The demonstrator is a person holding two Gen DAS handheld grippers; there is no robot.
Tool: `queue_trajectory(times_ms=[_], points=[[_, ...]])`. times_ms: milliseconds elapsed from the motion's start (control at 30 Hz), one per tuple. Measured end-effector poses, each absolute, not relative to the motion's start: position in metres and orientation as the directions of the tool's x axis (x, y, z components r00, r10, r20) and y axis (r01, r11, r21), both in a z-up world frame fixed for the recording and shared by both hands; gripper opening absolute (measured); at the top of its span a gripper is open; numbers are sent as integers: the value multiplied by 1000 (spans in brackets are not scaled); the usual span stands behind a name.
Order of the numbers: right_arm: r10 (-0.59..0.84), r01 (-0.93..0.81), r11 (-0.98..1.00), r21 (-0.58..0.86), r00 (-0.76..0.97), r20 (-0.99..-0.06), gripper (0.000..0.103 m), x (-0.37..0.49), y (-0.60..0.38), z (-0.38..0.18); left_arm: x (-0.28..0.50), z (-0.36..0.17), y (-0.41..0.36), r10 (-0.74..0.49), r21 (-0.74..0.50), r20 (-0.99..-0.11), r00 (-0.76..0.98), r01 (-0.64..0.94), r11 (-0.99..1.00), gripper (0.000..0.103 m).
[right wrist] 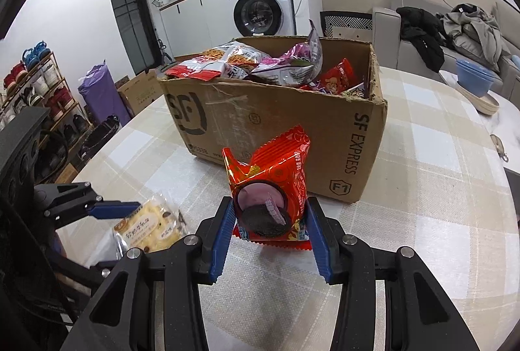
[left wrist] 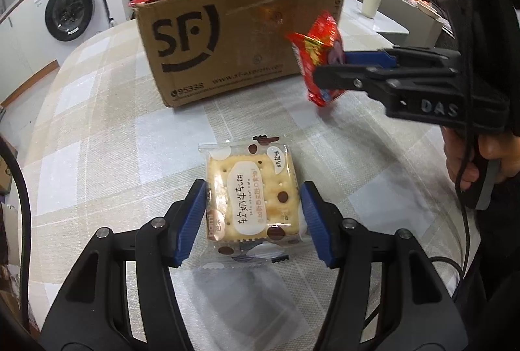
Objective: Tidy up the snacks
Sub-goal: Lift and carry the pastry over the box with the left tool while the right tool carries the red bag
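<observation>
Left gripper (left wrist: pixel 253 217): its blue fingers (left wrist: pixel 191 221) stand partly open on either side of the cracker packet (left wrist: pixel 252 198); each pad sits at a side edge of the wrapper, and whether they press on it I cannot tell.
Cracker packet: clear wrapper with a square cracker inside, lying flat on the desk (left wrist: pixel 97 129), in front of the cardboard box (left wrist: pixel 227 48).
Right gripper (right wrist: pixel 269 221): fingers (right wrist: pixel 317 240) closed on the red snack packet (right wrist: pixel 273 188), pads pressing its lower sides.
Red snack packet: held upright above the desk, just in front of the box's near corner, apart from the checked cloth.
Cardboard box: open-topped, standing on the desk, piled with snack bags (right wrist: pixel 260 64) that rise over its rim.
Hand (left wrist: pixel 471 159): wrapped around the right gripper's handle.
</observation>
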State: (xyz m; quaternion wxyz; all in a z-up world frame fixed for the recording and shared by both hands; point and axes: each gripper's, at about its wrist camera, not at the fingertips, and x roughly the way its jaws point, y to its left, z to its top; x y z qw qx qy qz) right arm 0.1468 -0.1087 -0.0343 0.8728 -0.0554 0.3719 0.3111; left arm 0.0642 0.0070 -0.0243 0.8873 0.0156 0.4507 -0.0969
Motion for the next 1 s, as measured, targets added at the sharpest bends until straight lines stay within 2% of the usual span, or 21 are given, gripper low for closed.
queue_trajectory(times_ms=[567, 1000], points=[[538, -623, 771, 132, 525, -659, 45, 136, -107, -23, 59, 2, 32, -94, -67, -725, 683, 67, 996, 56], [557, -622, 771, 137, 555, -618, 45, 130, -119, -6, 65, 18, 39, -31, -28, -677, 735, 17, 999, 56]])
